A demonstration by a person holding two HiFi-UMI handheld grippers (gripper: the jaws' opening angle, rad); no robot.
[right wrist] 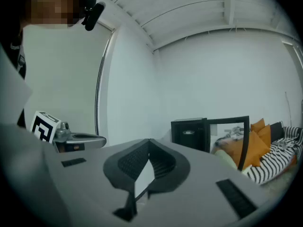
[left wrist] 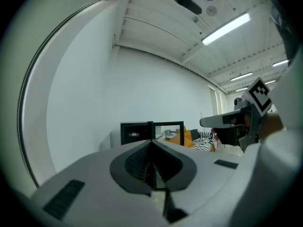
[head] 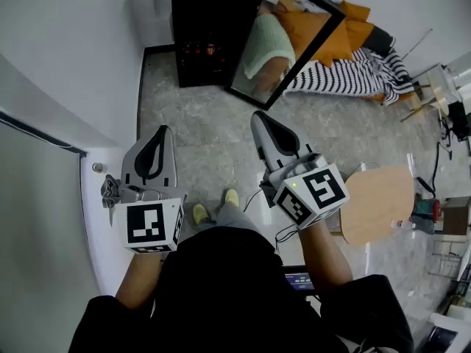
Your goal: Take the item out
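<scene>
A small black cabinet stands against the far wall with its glass door swung open to the right. On a shelf inside lies a pale round dish, which the right gripper view also shows as the dish. Both grippers are held level in front of the person, well short of the cabinet. My left gripper has its jaws together with nothing between them, as the left gripper view shows. My right gripper is also shut and empty, its jaws meeting at the tip in the right gripper view.
A white wall and ledge run close on the left. Right of the cabinet lie orange cushions and a striped blanket. A round wooden table stands at the right. The floor is grey stone.
</scene>
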